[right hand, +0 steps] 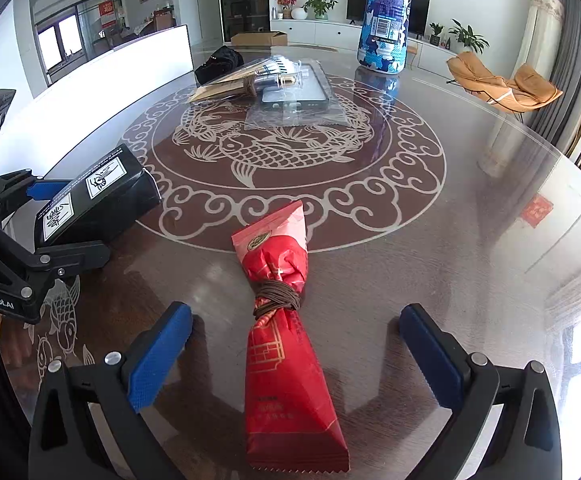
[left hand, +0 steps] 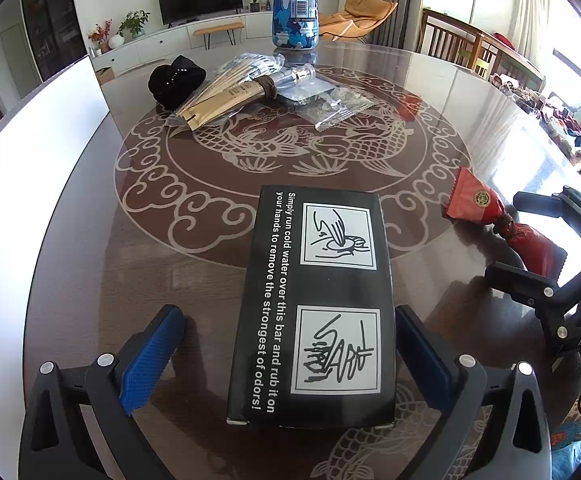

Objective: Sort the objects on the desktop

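Item one: black box, flat on the table between my left gripper, jaws apart, untouched. Item two: red packet, lying between my right gripper, jaws wide, ready for sorting.

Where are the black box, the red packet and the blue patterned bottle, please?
black box [left hand: 314,304]: left wrist view, printed top face.
red packet [right hand: 286,384]: right wrist view, lower half below the cord.
blue patterned bottle [right hand: 384,20]: right wrist view, label.
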The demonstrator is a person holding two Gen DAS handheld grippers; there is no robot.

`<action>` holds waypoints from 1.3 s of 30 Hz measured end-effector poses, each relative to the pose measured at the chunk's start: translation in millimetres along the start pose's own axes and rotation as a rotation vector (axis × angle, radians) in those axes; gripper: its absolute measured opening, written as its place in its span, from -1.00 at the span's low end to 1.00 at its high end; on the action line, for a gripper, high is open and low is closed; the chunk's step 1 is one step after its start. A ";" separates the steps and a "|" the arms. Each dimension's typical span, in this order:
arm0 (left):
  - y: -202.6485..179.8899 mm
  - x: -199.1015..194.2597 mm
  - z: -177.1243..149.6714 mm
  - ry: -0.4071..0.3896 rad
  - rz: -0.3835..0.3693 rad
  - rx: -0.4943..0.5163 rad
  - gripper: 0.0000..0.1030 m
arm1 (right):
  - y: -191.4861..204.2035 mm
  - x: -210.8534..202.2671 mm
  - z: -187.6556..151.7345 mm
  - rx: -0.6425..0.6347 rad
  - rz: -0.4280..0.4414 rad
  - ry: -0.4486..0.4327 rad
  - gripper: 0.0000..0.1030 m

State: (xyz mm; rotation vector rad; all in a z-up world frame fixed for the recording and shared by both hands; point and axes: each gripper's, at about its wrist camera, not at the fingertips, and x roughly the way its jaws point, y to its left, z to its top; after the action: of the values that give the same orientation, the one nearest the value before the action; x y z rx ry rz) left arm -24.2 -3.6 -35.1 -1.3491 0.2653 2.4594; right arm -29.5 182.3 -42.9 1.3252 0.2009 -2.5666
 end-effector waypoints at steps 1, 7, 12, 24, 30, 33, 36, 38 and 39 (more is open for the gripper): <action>0.0 -0.2 -0.3 -0.002 0.000 0.000 1.00 | 0.0 0.1 0.0 0.000 0.000 0.000 1.00; 0.7 -0.5 -1.0 -0.008 -0.001 0.000 1.00 | 0.0 -0.1 0.0 0.000 0.000 0.000 1.00; 1.4 0.0 -1.0 -0.011 -0.002 -0.001 1.00 | 0.0 -0.1 -0.1 -0.001 0.000 0.000 1.00; 2.1 1.7 -0.7 -0.012 0.001 -0.009 1.00 | 0.0 -0.1 0.1 -0.001 0.001 0.000 1.00; 5.5 4.9 10.3 0.087 0.033 -0.005 0.96 | -0.7 1.6 6.2 -0.032 0.023 0.058 1.00; 7.6 1.1 17.9 0.111 0.033 0.029 0.43 | -5.2 4.8 21.3 -0.091 0.030 0.190 0.98; 9.3 -0.8 21.0 0.140 0.012 0.028 0.14 | -3.4 1.6 29.1 -0.150 0.050 0.228 0.80; 9.3 -2.8 19.3 0.144 0.007 0.030 0.13 | 1.2 2.5 30.4 -0.189 0.059 0.252 0.22; 9.9 -4.2 17.4 0.141 0.008 0.031 0.12 | 2.0 2.4 30.6 -0.191 0.082 0.258 -0.18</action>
State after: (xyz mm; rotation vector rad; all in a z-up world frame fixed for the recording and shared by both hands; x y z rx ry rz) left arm -39.3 -8.2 -22.1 -1.5134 0.3410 2.3596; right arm -54.2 172.9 -27.2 1.5510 0.4181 -2.2408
